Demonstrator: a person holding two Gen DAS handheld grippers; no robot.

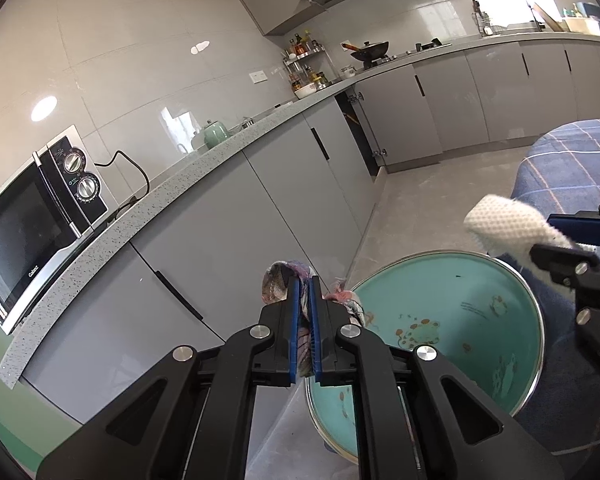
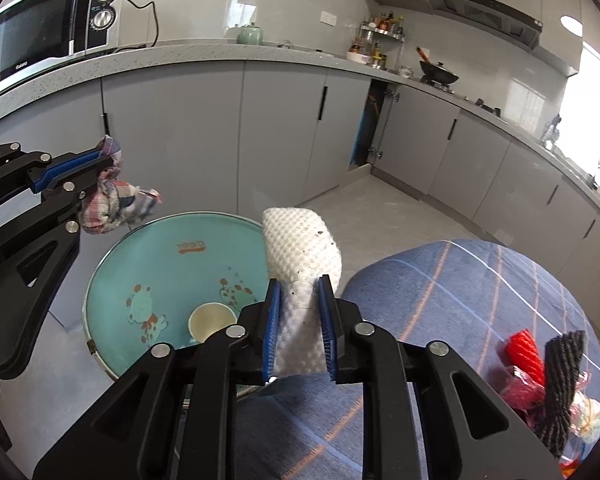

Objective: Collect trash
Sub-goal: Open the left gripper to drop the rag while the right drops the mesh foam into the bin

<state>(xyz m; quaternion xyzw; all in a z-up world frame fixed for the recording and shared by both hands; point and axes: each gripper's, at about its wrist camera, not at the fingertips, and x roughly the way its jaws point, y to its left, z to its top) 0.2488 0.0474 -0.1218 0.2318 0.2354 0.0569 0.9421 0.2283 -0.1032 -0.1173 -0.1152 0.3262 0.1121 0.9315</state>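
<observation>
Clamps the foam (image 2: pixel 296 240) between the pads of the right gripper (image 2: pixel 300 284); pads pressed into both flanks, foam pinched narrow at the bite. Clamps the rag (image 1: pixel 274 280) in the left gripper (image 1: pixel 305 280); jaws nearly shut, cloth bulging out past the tips and to either side.

Key relation, referenced to the basin (image 2: pixel 168 268):
- Foam: above the basin's right rim, apparently no further in than the edge. Long axis in line with the fingers, free end pointing forward and away from the grip.
- Rag: above the basin's far-left rim, loose corner hanging toward the inside.
- Neither load centred over the basin; both about equally close to it, from opposite sides. Likely calls for a short inward shift toward the basin's centre before release, more so for the foam, which risks falling outside the rim.

Appearance:
- Foam: white, dimpled mesh sleeve, soft, flecked with dark specks, flattened where gripped.
- Rag: checked red, blue and white, crumpled, frayed at the corner.
- Basin: teal, metal-rimmed, cartoon print inside; holds one cup (image 2: pixel 212 322) near its near wall.

Leaves further trash, a red net (image 2: pixel 524 350) and wrappers among it, on the blue cloth right of the basin, well apart from both grippers.
</observation>
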